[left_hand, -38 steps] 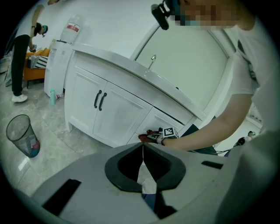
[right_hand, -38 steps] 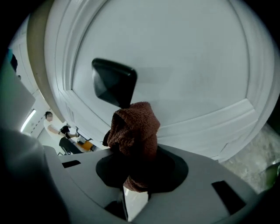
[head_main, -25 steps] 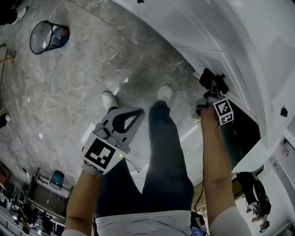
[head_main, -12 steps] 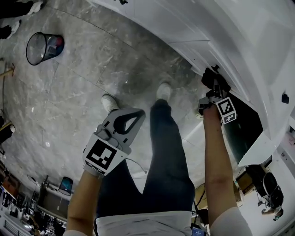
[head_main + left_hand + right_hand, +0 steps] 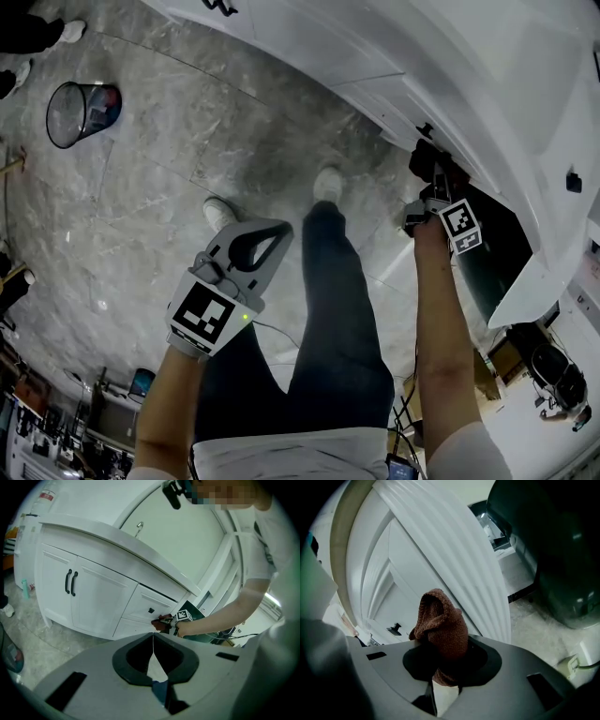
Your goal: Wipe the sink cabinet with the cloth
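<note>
The white sink cabinet (image 5: 394,56) fills the upper right of the head view. My right gripper (image 5: 434,183) is shut on a brown knitted cloth (image 5: 440,627) and holds it against the cabinet's front by the fluted corner panel (image 5: 454,559). A small black drawer knob (image 5: 395,629) sits just left of the cloth. In the left gripper view the cloth (image 5: 161,621) touches the drawer front under that knob (image 5: 151,611). My left gripper (image 5: 281,231) hangs low over the floor, away from the cabinet. Its jaws are shut and hold nothing (image 5: 153,641).
A dark green bin (image 5: 553,550) stands right of the cabinet's corner. Two cabinet doors carry black handles (image 5: 70,582). A wire waste basket (image 5: 80,111) stands on the marble floor at far left. The person's legs and white shoes (image 5: 328,183) are below me.
The head view has swung a little. The right gripper with the cloth has shifted slightly along the cabinet front, nearer the knob. The left gripper has hardly moved.
</note>
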Tool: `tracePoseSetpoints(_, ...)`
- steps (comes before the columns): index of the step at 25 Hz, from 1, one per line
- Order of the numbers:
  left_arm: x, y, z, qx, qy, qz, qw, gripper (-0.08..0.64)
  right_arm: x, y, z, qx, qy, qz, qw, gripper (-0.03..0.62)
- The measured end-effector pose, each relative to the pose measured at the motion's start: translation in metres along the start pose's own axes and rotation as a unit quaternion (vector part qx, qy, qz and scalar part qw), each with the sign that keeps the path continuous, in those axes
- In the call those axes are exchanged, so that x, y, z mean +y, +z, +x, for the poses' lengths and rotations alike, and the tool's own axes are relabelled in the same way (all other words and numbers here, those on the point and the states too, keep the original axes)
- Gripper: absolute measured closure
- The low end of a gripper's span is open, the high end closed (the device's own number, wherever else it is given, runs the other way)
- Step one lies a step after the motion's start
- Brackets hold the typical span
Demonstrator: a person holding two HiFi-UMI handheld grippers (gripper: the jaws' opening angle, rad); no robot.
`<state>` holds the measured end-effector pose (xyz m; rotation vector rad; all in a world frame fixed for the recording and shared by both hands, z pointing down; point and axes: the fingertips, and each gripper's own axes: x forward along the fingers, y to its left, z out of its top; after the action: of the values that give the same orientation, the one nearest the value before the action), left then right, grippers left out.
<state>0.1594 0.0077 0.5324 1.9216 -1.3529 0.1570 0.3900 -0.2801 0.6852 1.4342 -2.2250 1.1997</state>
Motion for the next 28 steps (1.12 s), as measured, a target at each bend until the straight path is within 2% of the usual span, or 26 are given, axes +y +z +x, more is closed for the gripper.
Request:
tracePoseSetpoints(14, -0.017, 0.017, -0.017, -0.015, -0.012, 0.008, 0.9998, 0.545, 0.054, 0.058, -0.053, -0.026, 0.036, 0.009, 0.999, 0.494)
tracePoseSetpoints(19, -0.018, 0.019, -0.023, -0.027, -0.007, 0.005, 0.9996, 0.545, 0.06, 0.06, -0.056, -0.013, 0.033, 0.004, 0.999, 0.494)
tracePoseSetpoints(24, -0.019, 0.017, -0.031, -0.038, 0.001, 0.002, 0.9993, 0.545, 0.087, 0.058, -0.049, -0.003, 0.065, -0.021, 0.998, 0.495)
tracePoseSetpoints(28, -0.017, 0.011, -0.041, -0.042, 0.008, -0.003, 0.9991, 0.545, 0.107, 0.053, -0.043, 0.004, 0.079, -0.023, 0.997, 0.495)
